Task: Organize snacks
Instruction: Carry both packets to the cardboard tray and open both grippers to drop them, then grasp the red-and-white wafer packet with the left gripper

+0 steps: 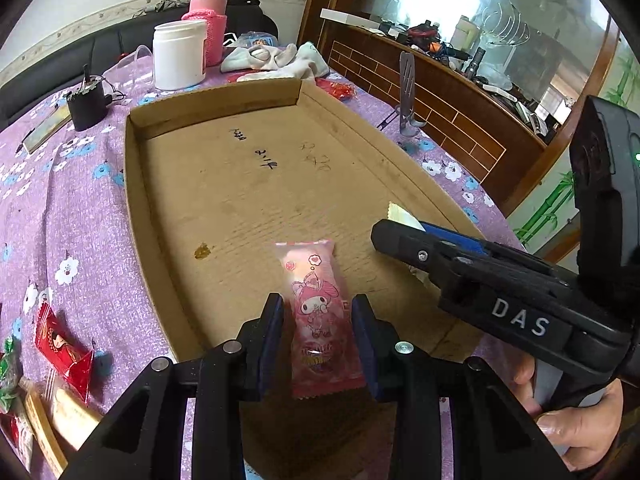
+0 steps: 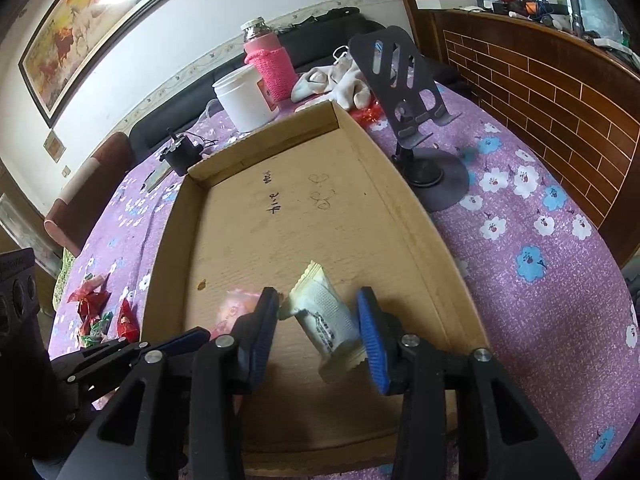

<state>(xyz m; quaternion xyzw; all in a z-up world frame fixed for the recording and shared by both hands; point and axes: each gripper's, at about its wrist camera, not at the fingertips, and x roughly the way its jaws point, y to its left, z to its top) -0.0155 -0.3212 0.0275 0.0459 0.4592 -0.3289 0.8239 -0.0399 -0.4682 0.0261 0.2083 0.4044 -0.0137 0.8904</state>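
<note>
My left gripper [image 1: 318, 312] has its pads each side of the pink snack [image 1: 318, 312], which lies w/ its far end in the cardboard tray [image 1: 134, 184]; can't tell if they still pinch. Right gripper [image 2: 318, 320] sits wide round the white snack [image 2: 326, 316] on the tray floor, likely just dropped so both sit together.

— What is carrying everything?
— A table [image 2: 520, 216] wearing a purple flowered cloth.
— What is sitting on it?
— A shallow cardboard tray [image 1: 138, 216] is lying in the middle. A white jar [image 1: 178, 56], a pink knit-sleeved flask [image 1: 210, 20] and a pale cloth bundle [image 1: 276, 60] are standing behind it. A phone stand [image 2: 416, 120] is sitting at its right, red-wrapped candies [image 1: 64, 350] at its left.
</note>
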